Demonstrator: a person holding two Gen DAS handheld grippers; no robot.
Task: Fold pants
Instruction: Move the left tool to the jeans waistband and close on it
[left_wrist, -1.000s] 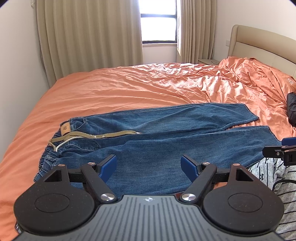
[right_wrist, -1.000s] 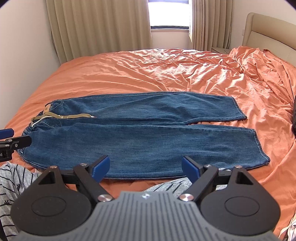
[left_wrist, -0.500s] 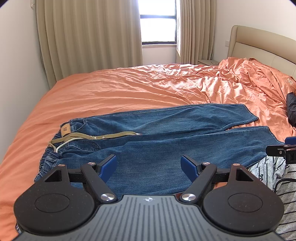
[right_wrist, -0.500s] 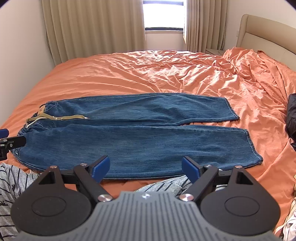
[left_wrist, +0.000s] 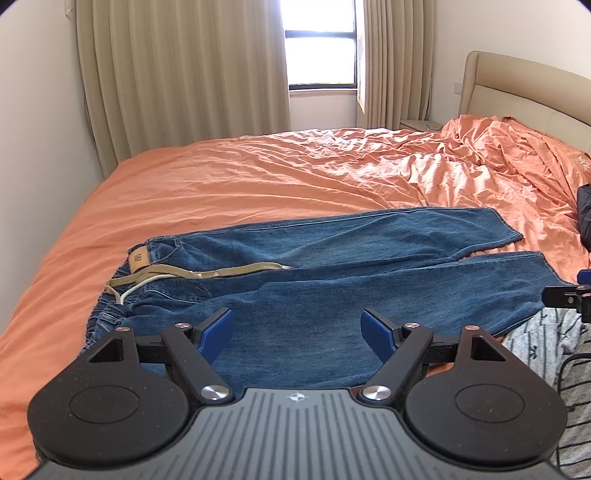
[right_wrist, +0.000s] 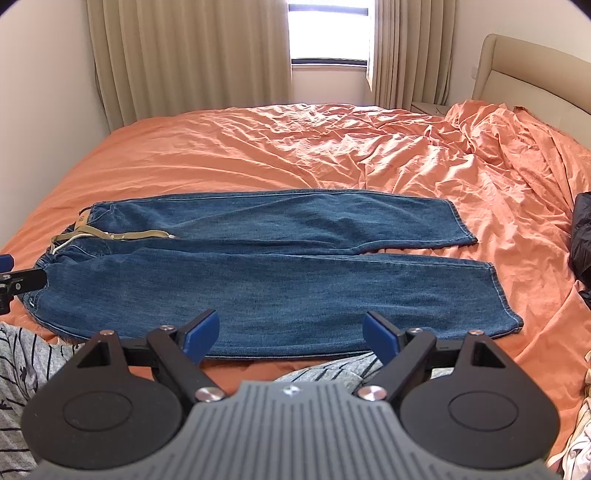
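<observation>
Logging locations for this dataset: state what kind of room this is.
A bedroom, most likely: a bed under a rumpled orange sheet, its padded headboard, and curtains beside the window.

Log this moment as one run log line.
blue denim pants flat, unfolded on orange bedsheet | left gripper open, empty | right gripper open, empty

We see an orange bedsheet (left_wrist: 229, 184) wrinkled toward 2 o'clock, beige headboard (left_wrist: 517, 85) at 2, beige curtains (left_wrist: 184, 70) at 11 flanking a bright window (left_wrist: 319, 44) at 12, a nightstand (right_wrist: 430, 107) at 1, a dark garment (right_wrist: 581, 236) at 3, grey striped fabric (right_wrist: 22, 354) at 8
</observation>
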